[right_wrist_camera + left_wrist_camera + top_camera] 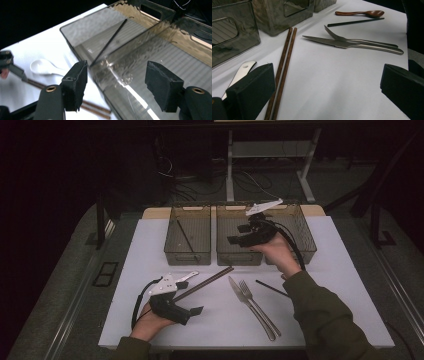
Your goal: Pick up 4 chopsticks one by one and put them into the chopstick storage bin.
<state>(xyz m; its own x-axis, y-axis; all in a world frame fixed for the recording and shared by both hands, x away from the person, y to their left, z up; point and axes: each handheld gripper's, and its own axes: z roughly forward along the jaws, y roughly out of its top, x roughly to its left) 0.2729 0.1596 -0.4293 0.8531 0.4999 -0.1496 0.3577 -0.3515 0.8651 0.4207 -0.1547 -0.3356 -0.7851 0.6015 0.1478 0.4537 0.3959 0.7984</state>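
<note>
From above, the right hand-held gripper [239,234] hovers over the middle bin [239,256], jaws apart and empty; the left hand-held gripper [192,312] rests low on the table [320,285] near the brown chopsticks [205,282]. Along the left hand-held gripper's wide, empty jaws lie the chopsticks [283,65], knife [332,42] and fork [362,42]. Between the right hand-held gripper's open jaws stands the wall between two bins; a black chopstick [110,41] lies in the left bin [75,37].
</note>
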